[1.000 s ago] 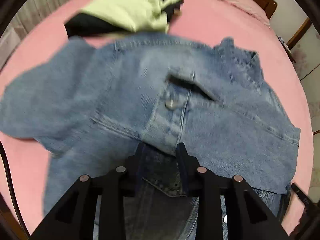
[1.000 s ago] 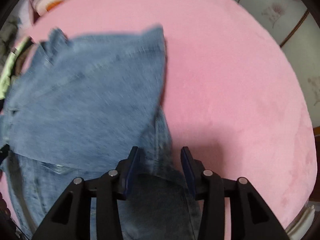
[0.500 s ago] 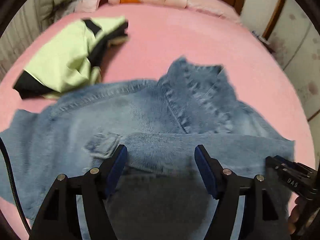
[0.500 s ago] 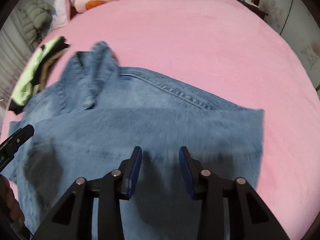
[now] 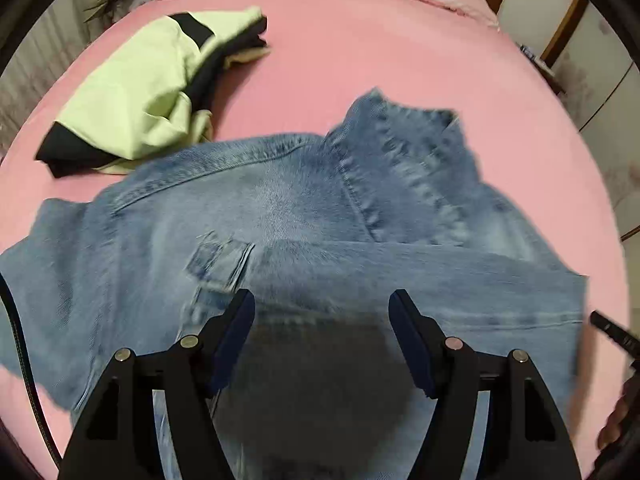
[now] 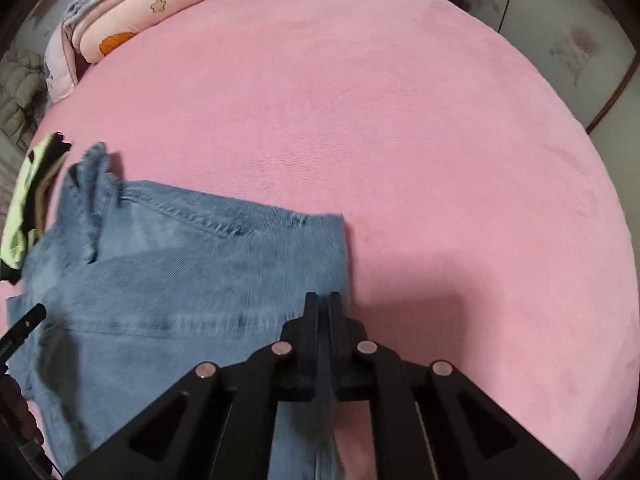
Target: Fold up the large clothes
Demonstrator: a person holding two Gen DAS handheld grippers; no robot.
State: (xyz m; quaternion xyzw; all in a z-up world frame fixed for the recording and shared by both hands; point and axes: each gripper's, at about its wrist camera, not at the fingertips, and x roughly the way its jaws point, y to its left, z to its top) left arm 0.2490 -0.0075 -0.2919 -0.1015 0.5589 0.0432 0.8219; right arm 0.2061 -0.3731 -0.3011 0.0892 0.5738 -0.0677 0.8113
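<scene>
The denim jacket (image 5: 304, 216) is coarse blue cotton twill, faded pale in patches, with raised stitched seams. Under it the bed (image 6: 400, 120) wears a matt pink sheet with a soft, fleecy nap. Near the bed's left edge the green garment (image 5: 132, 108) is smooth, thin cloth with black panels. Each claw is matt black plastic with dull metal rivets; the left claw (image 5: 322, 336) has dark blue, rubbery-looking pads (image 5: 236, 332).
</scene>
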